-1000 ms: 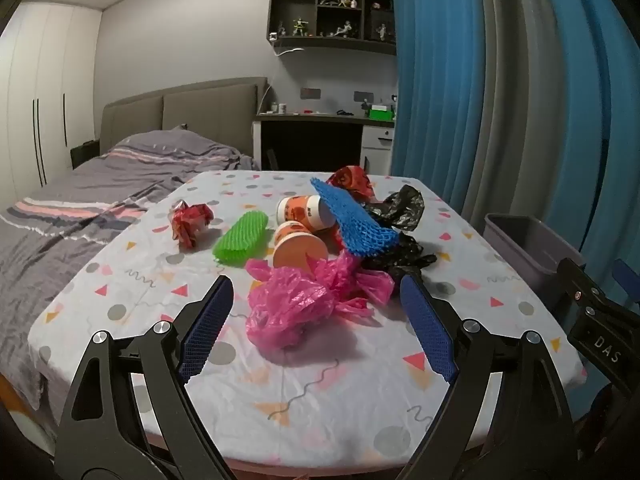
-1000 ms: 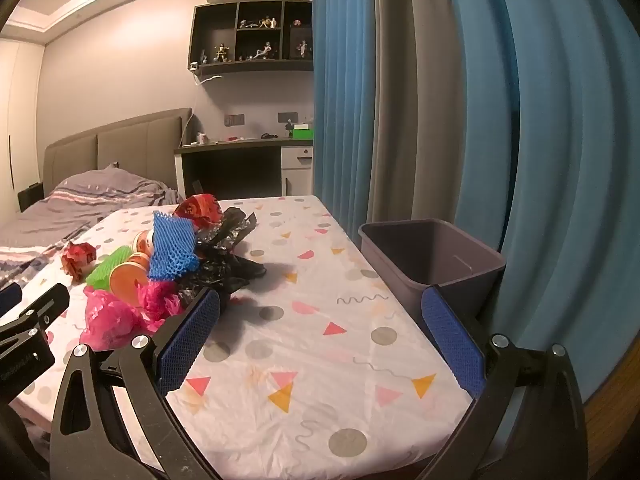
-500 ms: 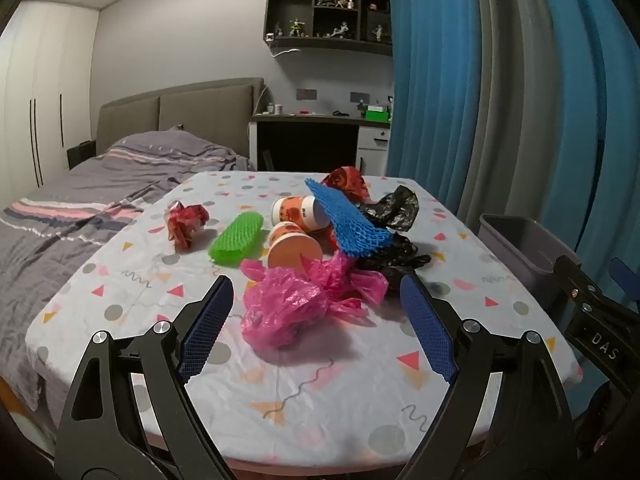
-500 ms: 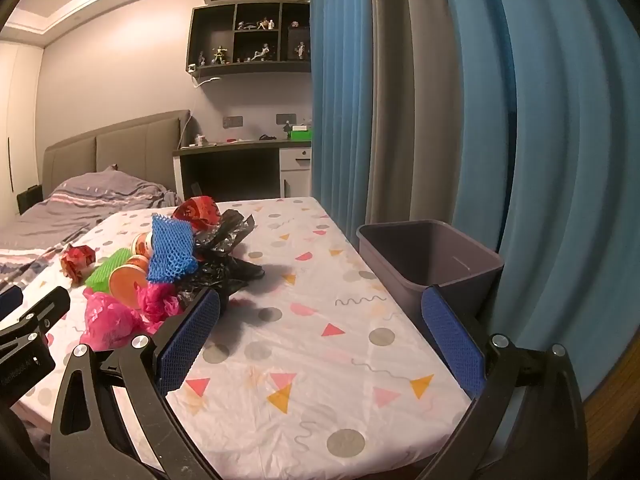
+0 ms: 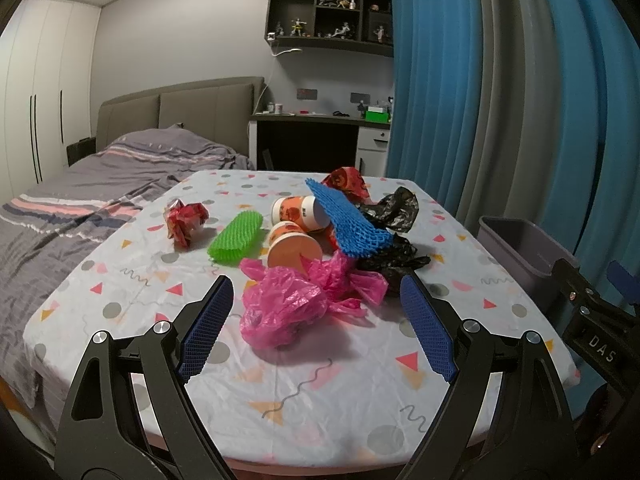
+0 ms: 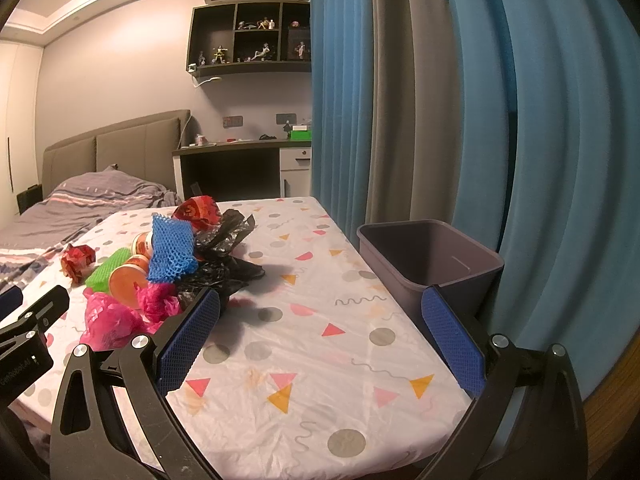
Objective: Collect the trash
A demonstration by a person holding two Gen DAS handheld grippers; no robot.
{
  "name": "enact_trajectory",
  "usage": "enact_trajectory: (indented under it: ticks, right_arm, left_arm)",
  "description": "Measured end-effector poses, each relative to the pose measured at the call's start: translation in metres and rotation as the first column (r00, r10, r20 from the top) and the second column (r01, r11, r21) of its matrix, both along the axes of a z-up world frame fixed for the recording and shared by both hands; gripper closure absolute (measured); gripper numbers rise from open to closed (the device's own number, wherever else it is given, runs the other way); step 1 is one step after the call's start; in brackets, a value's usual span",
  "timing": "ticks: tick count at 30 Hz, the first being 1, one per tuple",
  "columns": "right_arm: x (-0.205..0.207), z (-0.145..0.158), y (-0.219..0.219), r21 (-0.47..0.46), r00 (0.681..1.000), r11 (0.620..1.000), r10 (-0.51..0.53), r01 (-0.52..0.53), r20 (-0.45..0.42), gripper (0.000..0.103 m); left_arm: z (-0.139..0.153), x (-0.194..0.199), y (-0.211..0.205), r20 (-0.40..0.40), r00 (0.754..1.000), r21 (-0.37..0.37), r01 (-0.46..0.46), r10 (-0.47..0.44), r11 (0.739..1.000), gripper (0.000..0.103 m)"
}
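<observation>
Left wrist view shows the left gripper (image 5: 316, 320) held spread wide with nothing between its blue pads, low over the near edge of the counter (image 5: 312, 400), which wears a white cloth dotted with triangles and circles. Directly ahead of it lies a crumpled pink plastic bag (image 5: 288, 304). Behind that sit two orange paper cups (image 5: 294, 240) on their sides, a green foam net (image 5: 237, 237) to their left, and a crumpled red wrapper (image 5: 185, 222) farther left. A blue foam net (image 5: 348, 220) leans across a black plastic bag (image 5: 394, 236), with a red bag (image 5: 348, 184) at the back. In the right wrist view, the right gripper (image 6: 320, 332) is likewise wide apart and holds nothing, facing bare cloth to the right of the pile. A grey bin (image 6: 430, 264) stands just beside the counter's right edge, near the blue curtain (image 6: 540, 120).
</observation>
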State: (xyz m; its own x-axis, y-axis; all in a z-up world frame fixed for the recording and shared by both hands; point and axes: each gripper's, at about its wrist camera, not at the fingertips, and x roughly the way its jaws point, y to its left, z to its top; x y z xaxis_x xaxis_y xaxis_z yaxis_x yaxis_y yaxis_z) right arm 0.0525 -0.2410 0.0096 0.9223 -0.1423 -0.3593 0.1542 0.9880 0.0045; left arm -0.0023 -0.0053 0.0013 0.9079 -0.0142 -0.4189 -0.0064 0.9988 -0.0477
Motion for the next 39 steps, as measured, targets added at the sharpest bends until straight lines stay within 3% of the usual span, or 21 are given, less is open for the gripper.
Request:
enact_trajectory:
  ticks: [39]
  right_arm:
    - [-0.0023,0.0,0.0004,0.001,1.0,1.0,-0.001,0.001,0.004,0.005]
  left_arm:
    - [-0.0008,0.0003,0.0002,0.001,1.0,-0.008,-0.001,0.001,1.0,0.019]
